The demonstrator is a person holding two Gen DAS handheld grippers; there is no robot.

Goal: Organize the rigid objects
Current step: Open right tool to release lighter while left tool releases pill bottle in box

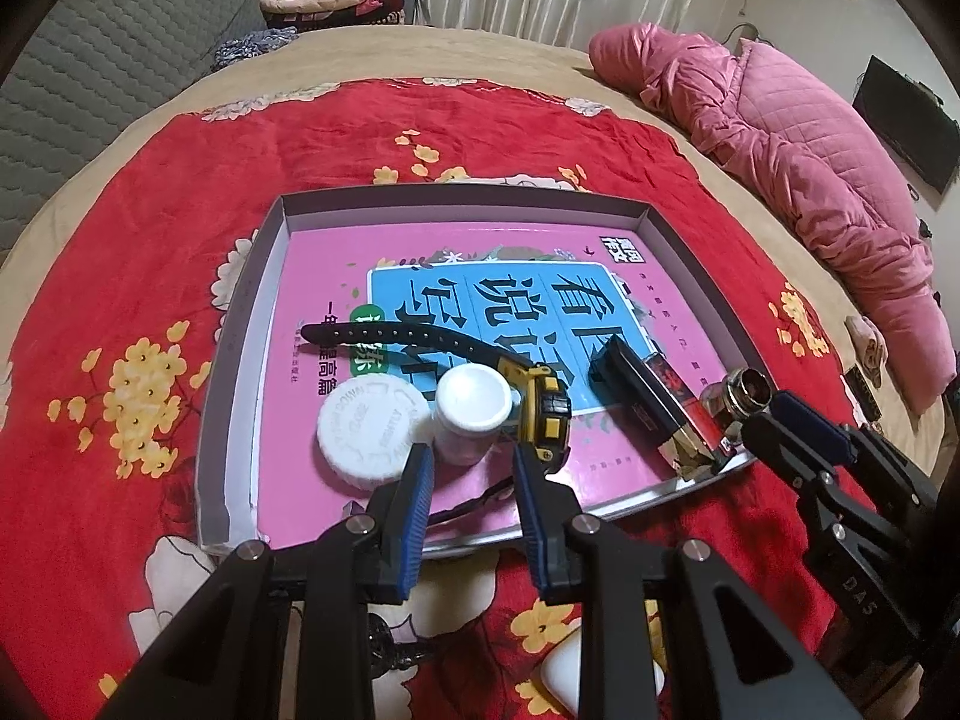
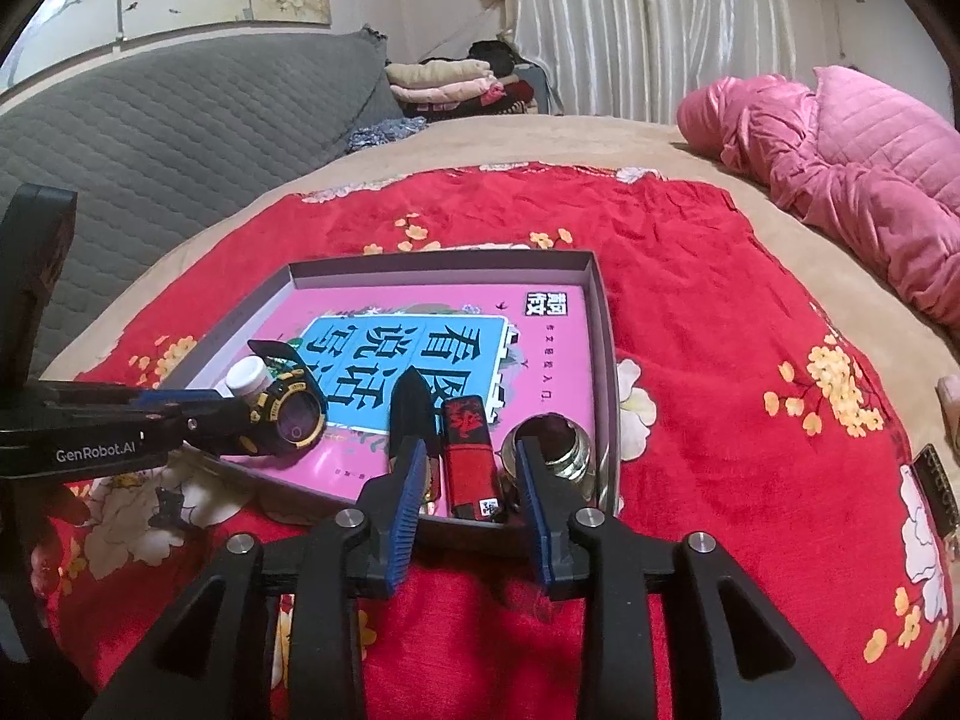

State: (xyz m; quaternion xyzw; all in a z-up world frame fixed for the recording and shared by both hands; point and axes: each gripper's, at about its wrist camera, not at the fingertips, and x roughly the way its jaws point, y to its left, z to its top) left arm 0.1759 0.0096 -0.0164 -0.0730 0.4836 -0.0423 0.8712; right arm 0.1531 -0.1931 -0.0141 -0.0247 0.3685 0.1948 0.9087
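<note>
Across a bed [image 1: 540, 54] covered by a tan sheet and a red floral blanket [image 1: 150, 228], a shallow grey box lid [image 1: 237, 324] is sitting with a pink workbook [image 1: 336, 258] lining its bottom. A pink quilted garment [image 1: 798, 150] is lying along the bed's right side, folded clothes [image 2: 444, 81] are stacking up by white curtains [image 2: 648, 18], and a grey quilted cover [image 2: 180, 114] is draping the left edge.

Inside the lid, a white cap [image 1: 372, 432] and a white bottle [image 1: 471, 414] are standing beside a yellow-and-black wristwatch [image 1: 543, 414], with a black case [image 2: 411, 414], a red-and-black USB stick [image 2: 471, 456] and a small glass jar [image 2: 549, 444] lined up at the near right corner.

The left tool [image 1: 471, 483] is angling down over the lid's near edge, its jaws narrowly parted, one blue finger touching or just beside the watch, gripping nothing. The right tool [image 2: 471, 483] is hovering low over the corner, its jaws partly apart, flanking the USB stick without pressing on it; the jar is just beside its right finger.
</note>
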